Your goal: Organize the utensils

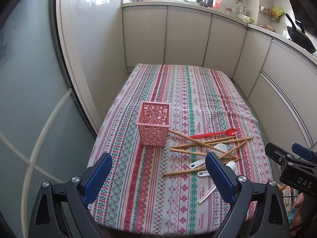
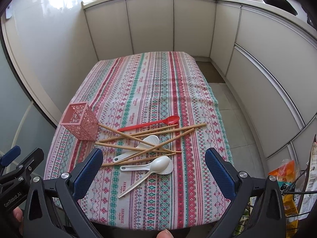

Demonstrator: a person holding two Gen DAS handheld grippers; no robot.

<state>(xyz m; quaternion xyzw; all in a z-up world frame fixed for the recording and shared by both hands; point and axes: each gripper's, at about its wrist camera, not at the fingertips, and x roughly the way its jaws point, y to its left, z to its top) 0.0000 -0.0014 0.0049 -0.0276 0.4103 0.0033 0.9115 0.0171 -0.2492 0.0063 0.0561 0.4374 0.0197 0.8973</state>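
Observation:
A pink perforated basket stands upright on the patterned tablecloth, with nothing visible inside. To its right lies a loose pile: a red spoon, several wooden chopsticks crossing one another, and three white spoons. My left gripper hangs open over the near table edge, short of the basket. My right gripper is open too, above the near white spoons, holding nothing.
White kitchen cabinets wrap the far and right sides. A frosted glass door is on the left. A wire rack with snack packets sits at the table's near right corner. Tiled floor shows to the right of the table.

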